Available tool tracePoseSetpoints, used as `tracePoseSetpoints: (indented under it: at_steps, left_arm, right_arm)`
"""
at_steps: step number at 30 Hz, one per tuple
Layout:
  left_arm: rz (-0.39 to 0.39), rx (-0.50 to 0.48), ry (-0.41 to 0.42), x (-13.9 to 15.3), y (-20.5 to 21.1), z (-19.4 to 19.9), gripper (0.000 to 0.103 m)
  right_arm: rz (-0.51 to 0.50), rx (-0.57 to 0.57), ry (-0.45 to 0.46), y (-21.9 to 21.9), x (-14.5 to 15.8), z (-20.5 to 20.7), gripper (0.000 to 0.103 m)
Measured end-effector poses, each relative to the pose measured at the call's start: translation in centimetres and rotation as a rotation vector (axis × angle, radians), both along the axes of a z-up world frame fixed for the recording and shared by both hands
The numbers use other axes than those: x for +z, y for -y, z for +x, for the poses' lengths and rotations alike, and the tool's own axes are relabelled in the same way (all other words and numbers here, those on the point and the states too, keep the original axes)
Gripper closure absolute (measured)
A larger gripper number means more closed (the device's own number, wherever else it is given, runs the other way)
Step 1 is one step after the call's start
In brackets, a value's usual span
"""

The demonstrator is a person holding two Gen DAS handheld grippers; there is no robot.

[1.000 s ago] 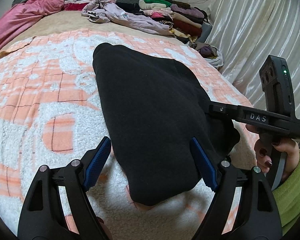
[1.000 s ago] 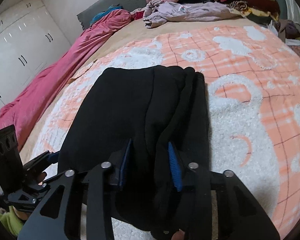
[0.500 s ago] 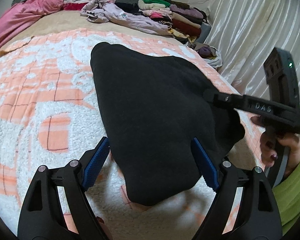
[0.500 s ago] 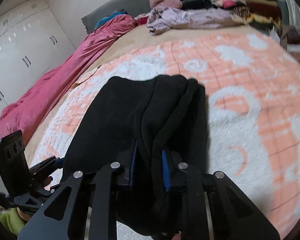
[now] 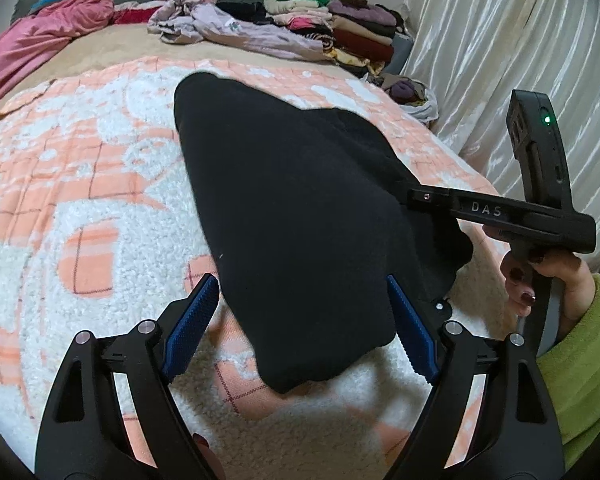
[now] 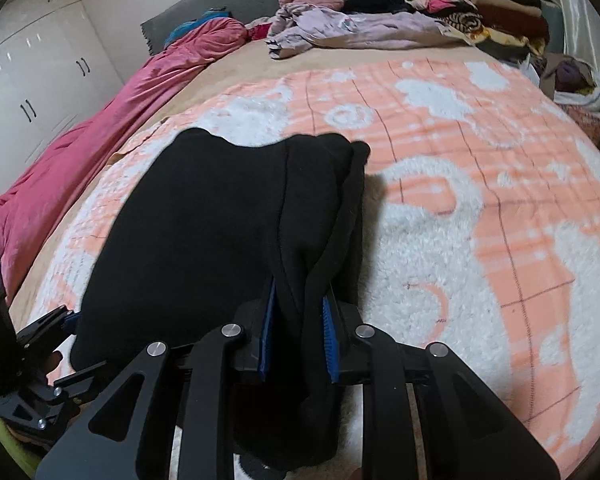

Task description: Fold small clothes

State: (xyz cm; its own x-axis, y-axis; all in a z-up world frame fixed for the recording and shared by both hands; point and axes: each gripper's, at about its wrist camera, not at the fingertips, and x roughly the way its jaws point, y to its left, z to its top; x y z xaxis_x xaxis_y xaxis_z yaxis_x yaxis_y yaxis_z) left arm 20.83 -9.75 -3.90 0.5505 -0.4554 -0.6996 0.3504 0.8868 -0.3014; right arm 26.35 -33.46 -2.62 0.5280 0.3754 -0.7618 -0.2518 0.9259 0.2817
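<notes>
A black fleece garment point(image 5: 292, 208) lies folded lengthwise on the orange-and-white fluffy blanket point(image 5: 80, 184). My left gripper point(image 5: 302, 280) is open, its blue pads standing either side of the garment's near corner without pressing on it. In the right wrist view, my right gripper point(image 6: 299, 292) is shut on a bunched fold at the right edge of the garment point(image 6: 220, 220); the fabric fills the narrow gap between the pads. A hand point(image 5: 548, 276) in a green sleeve holds the right gripper's handle.
Stacked folded clothes point(image 5: 340, 24) and a loose lilac garment point(image 5: 240, 32) lie at the bed's far end. A pink quilt point(image 5: 40, 48) runs along the left, a white curtain point(image 5: 500, 40) along the right. White wardrobes point(image 6: 28, 80) stand beyond the bed.
The right gripper's jaws have closed from partly open onto the fold at the garment's edge and gathered it. The left gripper has stayed open in place.
</notes>
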Motion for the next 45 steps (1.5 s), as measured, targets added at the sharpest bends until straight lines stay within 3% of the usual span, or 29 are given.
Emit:
tracePoseSetpoints:
  at_steps: [4,5,6,10,12,14,17,22,25,28,33,39,45]
  left_arm:
    - [-0.036,-0.008,-0.021,0.0,-0.8,0.4,0.027]
    - [-0.048,-0.015,-0.005,0.5,-1.2,0.3,0.027]
    - [-0.055,-0.014,0.017,1.1,-1.8,0.1,0.027]
    - [-0.091,0.047,0.056,2.8,-4.4,0.2,0.029]
    - [-0.107,0.087,0.045,2.9,-5.6,0.5,0.053]
    - [-0.127,0.106,0.034,2.7,-6.0,0.5,0.055]
    - [-0.148,0.060,0.030,2.7,-5.0,0.1,0.055]
    - [-0.052,-0.022,0.080,3.0,-1.8,-1.3,0.055]
    - [0.097,-0.020,0.113,2.2,-0.1,-1.8,0.055]
    - [0.139,-0.027,0.139,2.3,0.5,-2.1,0.054]
    - [0.132,-0.041,0.138,2.1,0.5,-1.9,0.055]
    - [0.163,-0.042,0.132,1.2,1.0,-1.8,0.052]
    - [0.139,-0.034,0.129,1.1,0.6,-1.8,0.048]
  right_arm:
    - [0.037,-0.023,-0.018,0.5,-0.2,-0.1,0.076]
    - [0.040,-0.032,-0.008,0.7,0.3,-0.3,0.065]
    - [0.042,-0.039,0.003,0.9,0.8,-0.7,0.060]
    - [0.093,-0.034,0.095,1.8,3.7,-3.2,0.060]
    - [0.103,-0.001,0.123,1.9,4.5,-4.5,0.060]
    - [0.087,0.024,0.111,1.8,4.3,-5.4,0.060]
    - [0.087,0.051,0.072,1.5,3.0,-6.6,0.062]
    - [0.137,0.068,0.066,1.3,2.3,-7.3,0.062]
    - [0.136,0.088,0.064,0.9,1.8,-7.2,0.081]
    - [0.136,0.070,0.044,1.1,0.9,-6.8,0.089]
    - [0.141,0.017,0.050,2.7,1.2,-7.4,0.091]
    - [0.122,-0.009,0.021,2.4,-1.5,-7.1,0.091]
    - [0.132,-0.002,0.028,2.3,1.5,-7.3,0.082]
